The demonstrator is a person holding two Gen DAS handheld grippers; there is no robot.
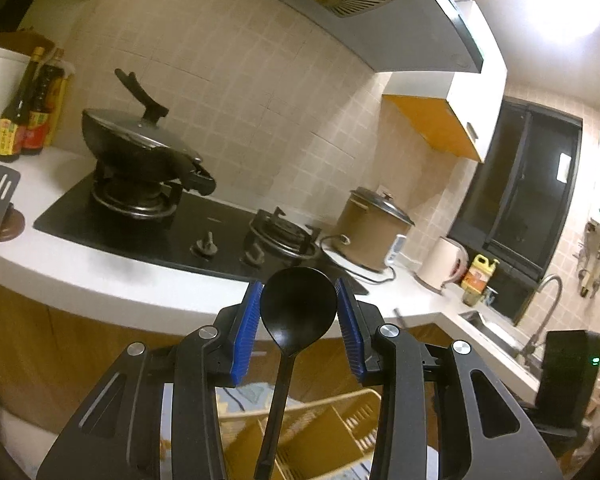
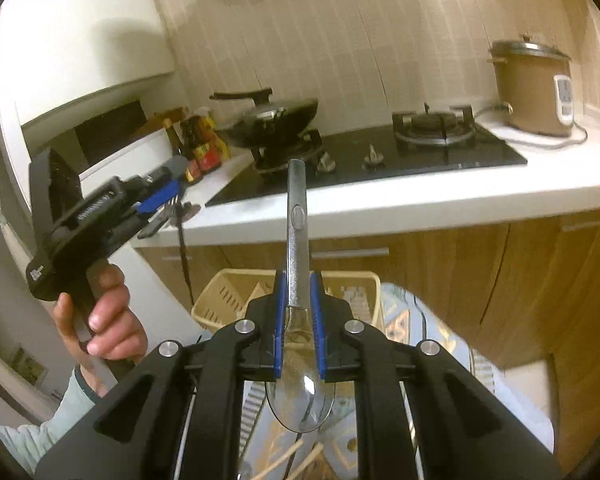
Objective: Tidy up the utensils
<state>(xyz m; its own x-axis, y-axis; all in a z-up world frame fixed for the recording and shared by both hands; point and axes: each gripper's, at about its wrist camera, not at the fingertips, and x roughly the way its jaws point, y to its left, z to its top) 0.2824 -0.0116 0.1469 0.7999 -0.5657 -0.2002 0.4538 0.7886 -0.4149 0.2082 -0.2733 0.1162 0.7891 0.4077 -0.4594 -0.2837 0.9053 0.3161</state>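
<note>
A black plastic spoon [image 1: 298, 308] stands between the blue pads of my left gripper [image 1: 298, 292], which is shut on its bowl; the handle runs down toward the camera. From the right wrist view, a hand holds the left gripper [image 2: 168, 196] at the left, with the black handle [image 2: 184, 248] hanging below it. My right gripper [image 2: 298, 280] is shut on a metal spoon [image 2: 297, 216], handle pointing forward and bowl under the jaws. A yellow slotted utensil basket [image 2: 220, 300] sits low in front of the cabinets, also seen under the left gripper as the basket [image 1: 332, 416].
A white counter [image 1: 100, 272] carries a black gas hob [image 2: 480, 152], a lidded wok [image 1: 140, 140], sauce bottles [image 1: 24, 120], a slotted spatula [image 1: 0, 192], a rice cooker [image 2: 536, 88], a kettle [image 1: 444, 264] and a sink [image 1: 484, 324]. Wooden cabinet doors [image 2: 500, 280] lie below.
</note>
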